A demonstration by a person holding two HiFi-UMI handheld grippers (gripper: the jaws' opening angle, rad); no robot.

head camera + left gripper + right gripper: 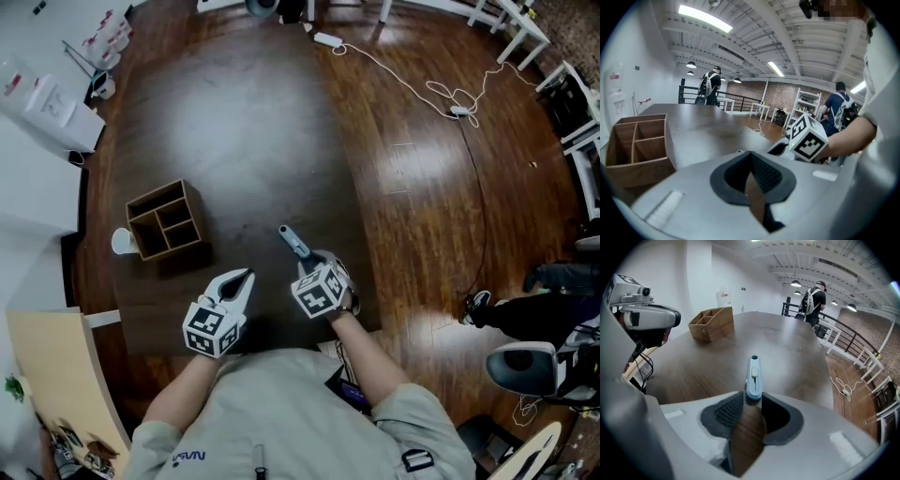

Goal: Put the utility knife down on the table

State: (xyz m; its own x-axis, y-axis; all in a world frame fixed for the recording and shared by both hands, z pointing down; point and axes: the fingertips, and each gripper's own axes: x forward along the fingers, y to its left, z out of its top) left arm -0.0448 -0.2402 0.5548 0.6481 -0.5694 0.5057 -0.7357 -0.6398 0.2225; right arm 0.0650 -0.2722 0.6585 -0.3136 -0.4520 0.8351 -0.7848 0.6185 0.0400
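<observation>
From the head, looks steeply down from high above the wooden box (167,219), taking in most of the table (234,122). From the left gripper (246,278), close beside the box, faces almost level across the table, box near at left. From the right gripper (306,257), farther from the box, tilts down at the table. Shows box and table in all three.

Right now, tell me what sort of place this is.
Probably a loft-style workshop or lab: exposed ceiling beams with strip lights, a brick wall, white shelving and a cable trailing over the wooden floor.
</observation>
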